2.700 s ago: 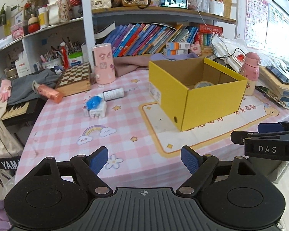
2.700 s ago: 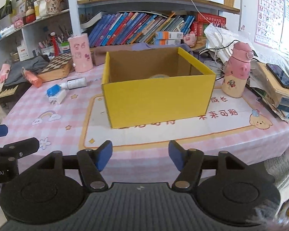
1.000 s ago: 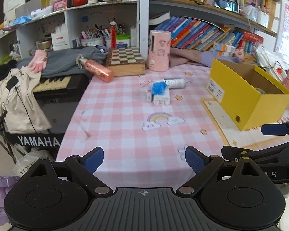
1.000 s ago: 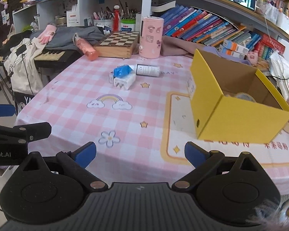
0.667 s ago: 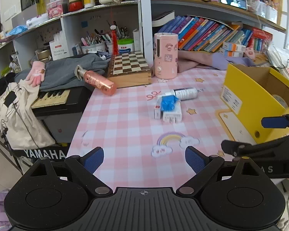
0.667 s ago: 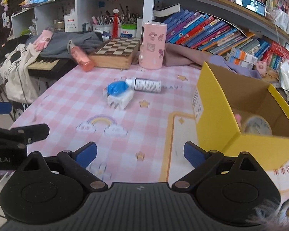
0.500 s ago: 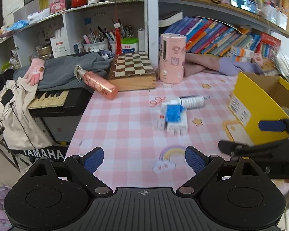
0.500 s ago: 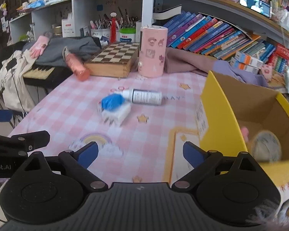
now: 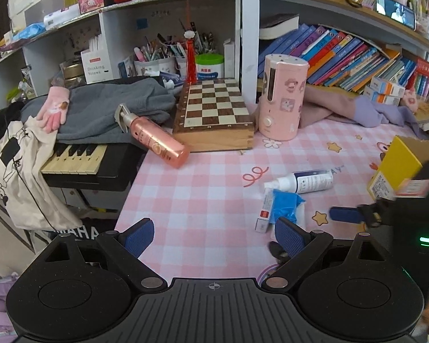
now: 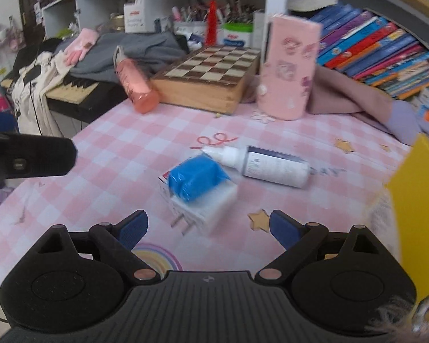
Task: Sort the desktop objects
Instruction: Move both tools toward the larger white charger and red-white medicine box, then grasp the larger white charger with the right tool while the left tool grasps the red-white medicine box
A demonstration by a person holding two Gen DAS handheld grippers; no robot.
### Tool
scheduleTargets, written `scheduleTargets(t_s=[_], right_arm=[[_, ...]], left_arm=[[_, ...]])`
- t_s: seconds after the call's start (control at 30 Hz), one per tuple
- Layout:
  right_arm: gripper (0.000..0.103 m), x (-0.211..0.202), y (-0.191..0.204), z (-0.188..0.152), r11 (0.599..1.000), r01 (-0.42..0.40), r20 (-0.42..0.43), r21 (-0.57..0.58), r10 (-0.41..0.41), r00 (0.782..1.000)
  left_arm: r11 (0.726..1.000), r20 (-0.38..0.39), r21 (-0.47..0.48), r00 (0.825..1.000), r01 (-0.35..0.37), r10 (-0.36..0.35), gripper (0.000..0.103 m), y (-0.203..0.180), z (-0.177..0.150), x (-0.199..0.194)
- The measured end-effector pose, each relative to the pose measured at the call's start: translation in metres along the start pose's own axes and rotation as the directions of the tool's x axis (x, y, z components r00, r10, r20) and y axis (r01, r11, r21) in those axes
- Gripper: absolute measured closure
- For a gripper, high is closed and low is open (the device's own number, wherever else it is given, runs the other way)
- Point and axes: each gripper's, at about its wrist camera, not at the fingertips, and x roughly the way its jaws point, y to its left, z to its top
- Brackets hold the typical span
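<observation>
Left tool [image 9: 211, 235] spread, empty, over pink-checked counter [image 9: 208, 188]. Right tool [image 10: 207, 228] spread wide, jaws just narrowing slightly, nothing between; white plug [image 10: 200, 208] with blue packet [image 10: 196, 181] just ahead, white bottle [image 10: 268, 167] behind, yellow box [image 10: 414, 200] far right

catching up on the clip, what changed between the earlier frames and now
Both grippers swung away from the yellow box toward the small cluster on the table. The right gripper now sits close over the white plug with the blue packet on it, its jaws having closed slightly, nothing held. The left gripper is open and empty. The white bottle, plug and packet have not moved.
</observation>
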Motion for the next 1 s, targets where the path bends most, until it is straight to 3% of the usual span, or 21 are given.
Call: scheduleTargets(t_s=[0.17, 0.23, 0.33, 0.4, 0.7, 0.9, 1.0], right_arm=[[0.01, 0.028, -0.001, 0.007, 1.0, -0.006, -0.043, 0.007, 0.006, 0.999], [0.015, 0.035, -0.004, 0.008, 1.0, -0.012, -0.054, 0.024, 0.014, 0.998], [0.029, 0.037, -0.01, 0.008, 0.999, -0.011, -0.04, 0.039, 0.013, 0.999], [0.054, 0.033, -0.013, 0.008, 1.0, -0.027, -0.03, 0.013, 0.028, 0.999], [0.057, -0.001, -0.043, -0.018, 0.997, 0.069, -0.064, 0.018, -0.068, 0.996], [0.057, -0.012, -0.047, -0.029, 0.997, 0.081, -0.072, 0.012, -0.08, 0.994], [0.057, -0.012, -0.048, -0.028, 0.997, 0.079, -0.074, 0.005, -0.078, 0.994]], left_arm=[[1.0, -0.032, 0.012, 0.999, 0.005, -0.005, 0.009, -0.005, 0.005, 0.013], [1.0, -0.043, 0.013, 0.999, 0.005, -0.004, 0.01, -0.008, 0.007, 0.018], [1.0, -0.053, 0.013, 0.998, 0.022, -0.022, 0.01, -0.011, 0.011, 0.025], [0.999, -0.052, 0.023, 0.998, 0.036, -0.035, 0.01, -0.015, 0.013, 0.028], [0.99, -0.094, 0.121, 0.993, 0.076, -0.065, 0.012, -0.04, 0.011, 0.064], [0.99, -0.134, 0.112, 0.988, 0.088, -0.073, 0.048, -0.045, 0.011, 0.096], [0.994, -0.135, 0.068, 0.988, 0.09, -0.08, 0.051, -0.042, 0.015, 0.105]])
